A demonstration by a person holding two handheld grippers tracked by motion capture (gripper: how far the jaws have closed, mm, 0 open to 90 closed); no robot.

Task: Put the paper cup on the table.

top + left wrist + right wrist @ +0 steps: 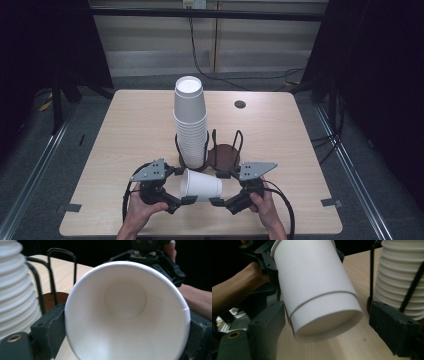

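White paper cup [201, 184] sideways, left tool [183, 186] clamping rim, right tool [218, 188] open round base.

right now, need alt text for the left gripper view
A white paper cup lies sideways with its open mouth facing the camera, clamped at the rim by the left gripper. A stack of white cups in a black wire holder stands at left.

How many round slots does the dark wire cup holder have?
2: the left slot holds the tall stack of white paper cups; the right slot stands empty. Others could be hidden behind the stack.
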